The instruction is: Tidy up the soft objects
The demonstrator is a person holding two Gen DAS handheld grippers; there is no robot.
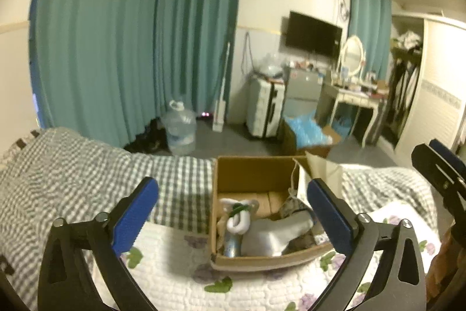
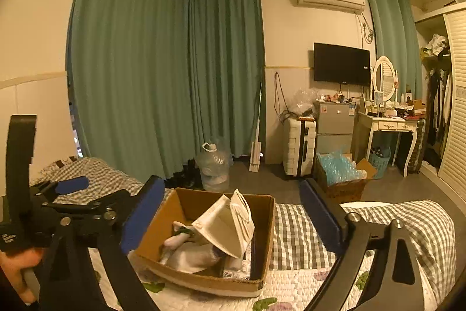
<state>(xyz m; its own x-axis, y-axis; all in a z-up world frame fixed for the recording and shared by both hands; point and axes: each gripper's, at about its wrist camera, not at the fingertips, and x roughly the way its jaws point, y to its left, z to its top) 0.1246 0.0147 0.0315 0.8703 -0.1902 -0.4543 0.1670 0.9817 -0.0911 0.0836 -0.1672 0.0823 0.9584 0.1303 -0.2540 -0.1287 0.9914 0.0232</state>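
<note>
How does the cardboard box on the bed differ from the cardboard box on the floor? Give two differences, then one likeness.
The cardboard box on the bed holds white and grey soft items; the cardboard box on the floor is heaped with pale blue plastic. The bed box sits on the floral quilt, the floor box beside the small fridge. Both are brown and open-topped.

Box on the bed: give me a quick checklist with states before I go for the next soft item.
1. Left gripper fingers open, nothing between them: ok.
2. Right gripper fingers open, empty: ok.
3. Box sitting flat on the bed: ok.
4. Mask inside the box, leaning on the other items: ok.
5. Sock lying fully inside the box: ok.
6. More soft items left loose on the bed: cannot tell; none shows in either view.
</note>
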